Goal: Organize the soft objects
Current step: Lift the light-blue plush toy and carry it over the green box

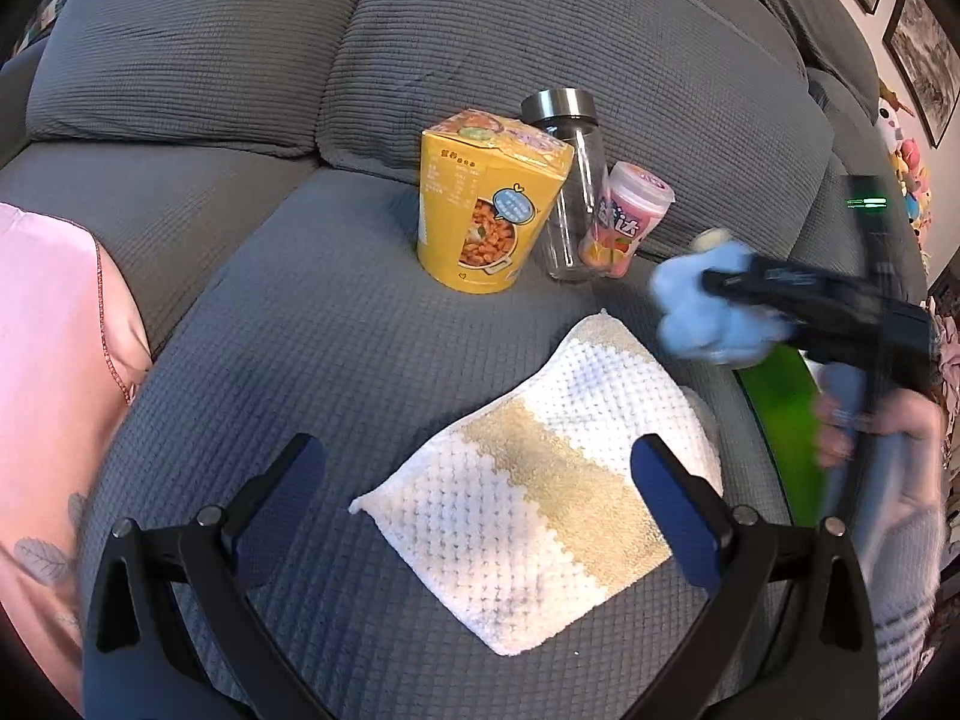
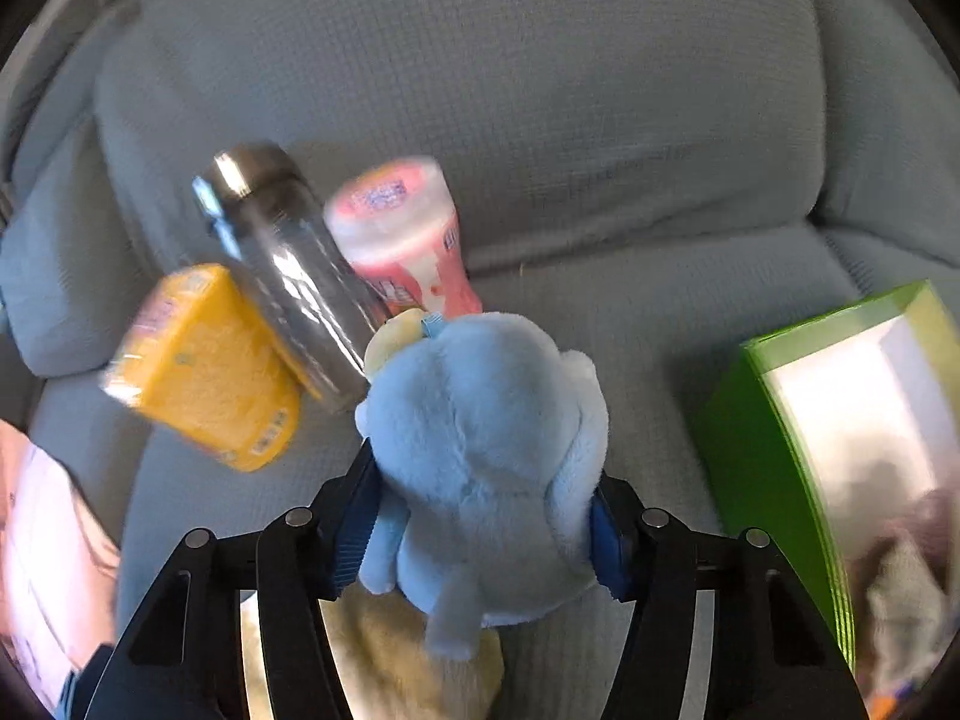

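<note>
My right gripper (image 2: 480,516) jaws clench the fluffy light-blue plush toy (image 2: 480,450) above the grey sofa (image 2: 600,120). My left gripper (image 1: 480,510) jaws stand released over the white-and-beige knitted cloth (image 1: 528,480).

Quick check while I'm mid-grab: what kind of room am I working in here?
Most likely a home living room: the work surface is a grey ribbed fabric sofa with plump back cushions, framed pictures hang on the wall, and colourful plush toys are piled beside it.

**Clutter at the back, open seat to the left**

The yellow carton (image 1: 480,204), glass jar (image 1: 567,180) and pink tub (image 1: 630,216) crowded the sofa seat's (image 1: 288,324) back edge. The green box (image 1: 780,420) blocked its right edge. The left stretch lay open.
</note>
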Demonstrator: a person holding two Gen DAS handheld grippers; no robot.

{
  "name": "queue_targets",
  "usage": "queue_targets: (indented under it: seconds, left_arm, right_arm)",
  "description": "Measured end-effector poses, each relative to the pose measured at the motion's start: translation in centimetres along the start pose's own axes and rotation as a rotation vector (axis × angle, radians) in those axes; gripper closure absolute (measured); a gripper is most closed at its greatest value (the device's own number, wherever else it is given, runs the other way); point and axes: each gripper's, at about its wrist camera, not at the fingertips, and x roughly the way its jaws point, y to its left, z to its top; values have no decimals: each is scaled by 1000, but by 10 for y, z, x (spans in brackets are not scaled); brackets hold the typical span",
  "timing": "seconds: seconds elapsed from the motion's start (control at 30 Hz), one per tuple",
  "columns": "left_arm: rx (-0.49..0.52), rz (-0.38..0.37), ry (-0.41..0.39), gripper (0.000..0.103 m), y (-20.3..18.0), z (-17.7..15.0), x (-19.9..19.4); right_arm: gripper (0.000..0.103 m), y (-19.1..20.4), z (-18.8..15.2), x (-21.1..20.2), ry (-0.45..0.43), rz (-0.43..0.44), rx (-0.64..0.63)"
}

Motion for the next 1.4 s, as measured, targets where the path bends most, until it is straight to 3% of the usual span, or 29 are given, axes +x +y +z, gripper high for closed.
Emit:
queue_targets:
  seconds: [0.13,0.3,0.47,0.57,0.63,0.87,0.97,1.03,1.17,1.23,1.4]
  left_arm:
    - [-21,-42,13,1,3,0,-2]
    - [-84,-167,52,1,8,1,-6]
    - [-51,-241,84,1,-3,-4,-7]
    - [-6,-259,117,2,-15,-11,-1]
    - [9,-275,141,2,-21,-15,4]
    - [87,-381,209,5,-50,-30,8]
    - [134,-370,188,17,-64,-37,6]
    - [167,-358,200,38,-73,-43,11]
    - [191,-362,238,54,-83,-52,25]
    - [202,-376,222,68,-87,-52,24]
    - [251,-381,161,72,-101,-47,10]
  right_arm:
    - [41,8,-28,-53,22,150,-2]
    - [40,21,-71,-52,154,286,1]
    - [39,26,-95,-26,250,270,-17]
    - [30,24,-96,-20,278,274,-23]
    - [22,20,-94,-27,264,278,-7]
    - [20,7,-92,-47,193,235,6]
    - [20,4,-99,-48,185,272,15]
    - [20,3,-102,-43,195,294,33]
    - [20,1,-112,-25,251,308,63]
    - [31,-1,-113,-24,237,319,76]
    - [33,1,-109,-37,183,341,69]
